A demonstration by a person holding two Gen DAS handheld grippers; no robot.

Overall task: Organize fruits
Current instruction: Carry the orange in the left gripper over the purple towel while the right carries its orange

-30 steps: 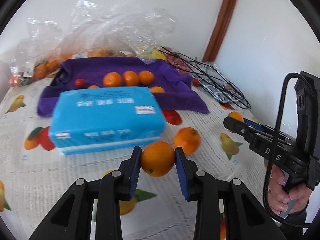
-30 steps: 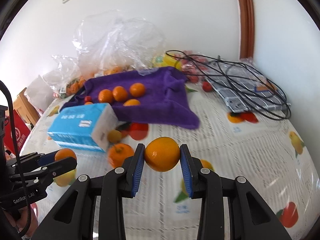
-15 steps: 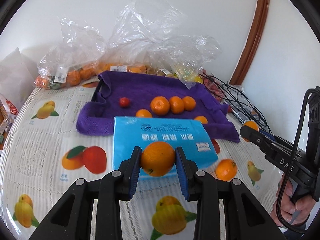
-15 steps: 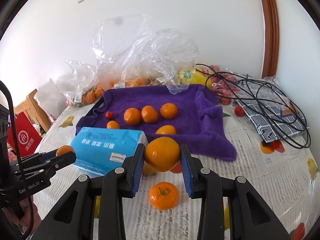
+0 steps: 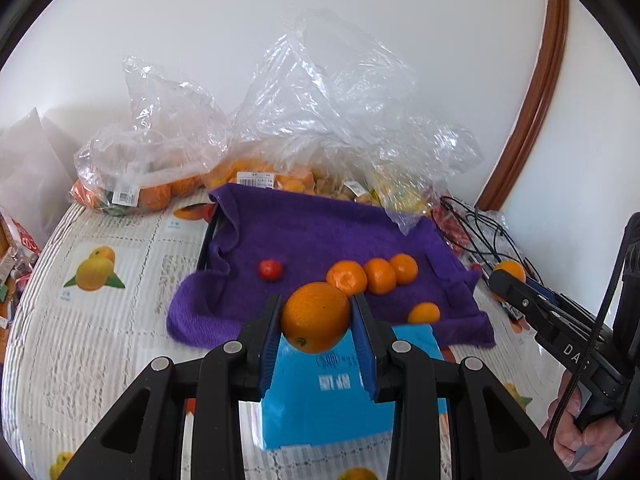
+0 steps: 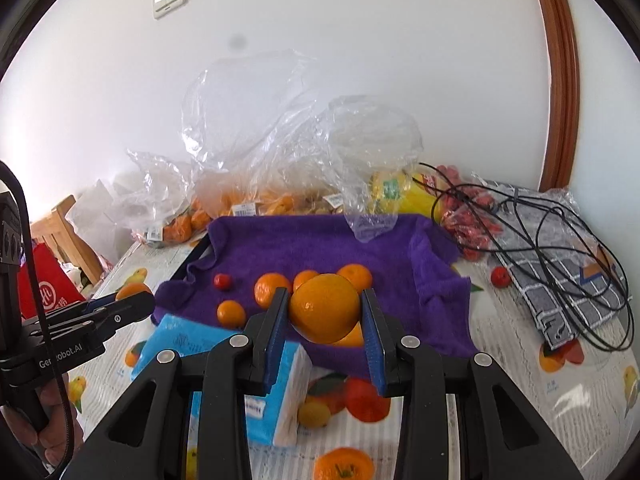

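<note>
Clamped between the left gripper (image 5: 316,320) pads, an orange (image 5: 315,317); likewise a second orange (image 6: 325,307) squeezed in the right gripper (image 6: 325,314). Below both, a blue pack (image 5: 332,400). Beyond, more oranges (image 5: 372,274) on the purple towel (image 5: 320,232).

Bright even daylight, sharp focus, soft shadows — fisheye-bent edges, dark corners
</note>
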